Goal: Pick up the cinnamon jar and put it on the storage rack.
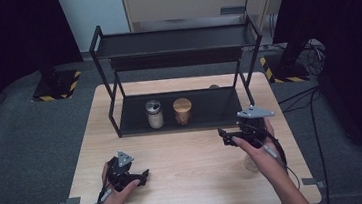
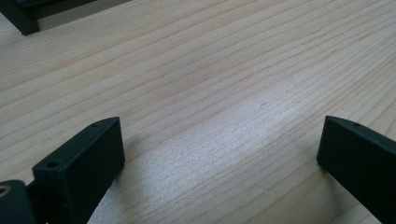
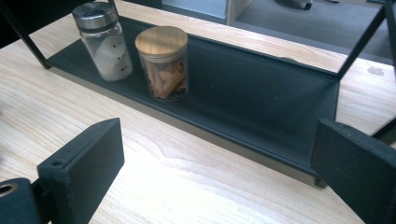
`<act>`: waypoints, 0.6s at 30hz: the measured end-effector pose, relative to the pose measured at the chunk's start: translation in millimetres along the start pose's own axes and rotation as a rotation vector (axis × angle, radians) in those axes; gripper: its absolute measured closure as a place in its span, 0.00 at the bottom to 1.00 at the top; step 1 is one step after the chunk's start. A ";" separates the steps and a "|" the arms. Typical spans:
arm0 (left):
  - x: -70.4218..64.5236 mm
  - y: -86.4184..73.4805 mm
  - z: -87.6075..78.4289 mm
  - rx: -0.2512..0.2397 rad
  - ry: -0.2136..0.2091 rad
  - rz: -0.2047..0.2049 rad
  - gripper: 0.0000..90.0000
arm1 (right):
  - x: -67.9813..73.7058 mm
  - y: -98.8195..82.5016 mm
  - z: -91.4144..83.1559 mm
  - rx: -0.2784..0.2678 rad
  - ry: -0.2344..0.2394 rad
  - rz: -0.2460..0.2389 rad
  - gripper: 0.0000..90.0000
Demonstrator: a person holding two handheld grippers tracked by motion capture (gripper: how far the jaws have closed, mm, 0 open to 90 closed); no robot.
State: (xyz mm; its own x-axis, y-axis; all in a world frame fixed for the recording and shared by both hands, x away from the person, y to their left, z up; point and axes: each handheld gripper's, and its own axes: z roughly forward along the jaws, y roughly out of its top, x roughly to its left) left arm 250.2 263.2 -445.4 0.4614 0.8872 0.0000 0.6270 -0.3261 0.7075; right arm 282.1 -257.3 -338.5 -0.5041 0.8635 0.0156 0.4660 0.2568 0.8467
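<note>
Both grippers stand with jaws spread wide and empty: the left gripper (image 1: 143, 176) low over the bare wooden table (image 1: 191, 181), the right gripper (image 1: 226, 137) facing a black rack (image 3: 261, 107). Ahead of it, to its left, sit a metal-capped shaker (image 3: 102, 42) and a wooden-lidded jar (image 3: 163, 63); neither bears readable writing.

Near the worktop's (image 1: 191, 181) right edge, a pale jar-like object (image 1: 250, 163) is largely hidden under the person's right hand (image 1: 254, 147); its contents cannot be told. The rack's (image 3: 261, 112) uprights run off the right gripper view's top edge.
</note>
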 end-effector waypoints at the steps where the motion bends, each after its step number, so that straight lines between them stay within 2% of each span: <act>1: 0.0 0.1 0.0 0.000 0.000 0.000 0.00 | -0.9 -0.8 -1.2 0.001 -0.002 0.001 0.04; 18: -0.3 -0.1 -0.1 0.000 0.001 -0.001 0.00 | -11.3 -11.2 -15.4 -0.002 -0.028 0.020 0.04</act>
State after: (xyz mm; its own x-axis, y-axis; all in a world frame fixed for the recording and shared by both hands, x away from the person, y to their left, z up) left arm 249.9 262.9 -445.4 0.4604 0.8877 0.0004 0.6272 -0.3256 0.7076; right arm 271.3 -276.6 -339.9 -0.4736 0.8806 0.0178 0.4746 0.2381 0.8474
